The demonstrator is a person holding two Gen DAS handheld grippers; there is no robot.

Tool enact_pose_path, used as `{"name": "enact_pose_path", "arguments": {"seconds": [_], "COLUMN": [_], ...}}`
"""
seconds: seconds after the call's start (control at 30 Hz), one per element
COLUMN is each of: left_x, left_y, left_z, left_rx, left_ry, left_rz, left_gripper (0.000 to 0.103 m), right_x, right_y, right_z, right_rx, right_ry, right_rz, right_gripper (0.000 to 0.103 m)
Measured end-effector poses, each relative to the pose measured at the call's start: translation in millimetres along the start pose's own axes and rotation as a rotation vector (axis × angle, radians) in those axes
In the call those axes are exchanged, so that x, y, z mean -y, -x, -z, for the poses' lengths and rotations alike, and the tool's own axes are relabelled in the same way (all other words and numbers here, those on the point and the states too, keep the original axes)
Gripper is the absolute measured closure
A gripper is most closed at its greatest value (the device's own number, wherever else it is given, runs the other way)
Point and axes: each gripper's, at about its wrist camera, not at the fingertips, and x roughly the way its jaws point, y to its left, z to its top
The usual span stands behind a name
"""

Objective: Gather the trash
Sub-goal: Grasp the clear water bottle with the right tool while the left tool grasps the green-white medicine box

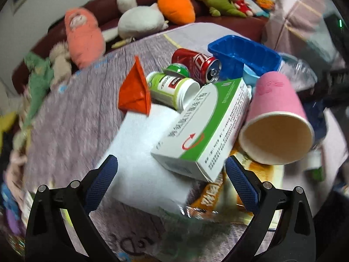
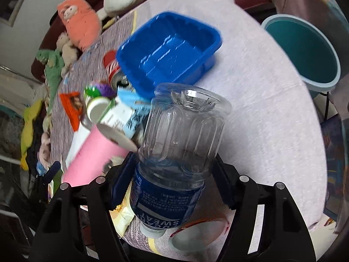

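Right gripper [image 2: 172, 174]: clamping an empty Pocari Sweat bottle [image 2: 181, 135] above the table [image 2: 261, 109], teal bin [image 2: 305, 52] waiting beyond its far edge. Left gripper [image 1: 171, 170]: hanging open over the medicine box [image 1: 202, 126]. Pink cup [image 1: 277, 118], cola can [image 1: 196, 65], blue tray [image 1: 244, 56] lying uncollected mid-table.

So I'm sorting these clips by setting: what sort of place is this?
Most likely a lived-in home room, perhaps a living room. Plush toys, such as the orange carrot plush, line a dark red sofa behind a cloth-covered table heaped with household trash, and a teal bin stands beside it.
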Motion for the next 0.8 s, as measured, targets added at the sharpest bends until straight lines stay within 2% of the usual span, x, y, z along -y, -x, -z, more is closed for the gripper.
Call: {"name": "enact_pose_path", "arguments": {"seconds": [0.2,0.33,0.37,0.43,0.47,0.5,0.63,0.8], "left_x": [11.8,23.4,24.9,27.3,27.3,27.0,17.1,13.1], "left_y": [-9.0,-17.0,-19.5,-23.6,-24.8,-24.5,-20.4,-25.2], "left_z": [-11.0,-20.2,-21.5,-23.1,-24.0,-24.0,-29.8,-41.5], "left_rx": [-0.009,-0.011,-0.014,-0.029,-0.043,-0.048,-0.062,-0.091], "left_ry": [-0.094,-0.135,-0.138,-0.137,-0.129,-0.122,-0.051,-0.013], "left_rz": [-0.012,-0.028,-0.03,0.0,0.032,0.044,0.124,0.154], "left_gripper": [0.004,0.004,0.006,0.024,0.039,0.043,0.051,0.051], "right_x": [9.1,26.8,31.4,38.7,41.2,44.2,51.7,57.8], "right_y": [15.9,15.4,13.9,11.9,11.7,11.0,7.7,1.5], "right_z": [-4.7,-4.2,-3.7,-2.7,-3.4,-3.7,-5.9,-8.7], "right_rx": [0.04,0.037,0.031,0.026,0.026,0.025,0.025,0.015], "right_ry": [-0.002,-0.023,-0.035,-0.053,-0.055,-0.061,-0.079,-0.087], "right_rz": [0.017,0.039,0.036,0.035,0.034,0.03,0.016,-0.007], "right_gripper": [0.037,0.037,0.037,0.037,0.037,0.037,0.037,0.037]}}
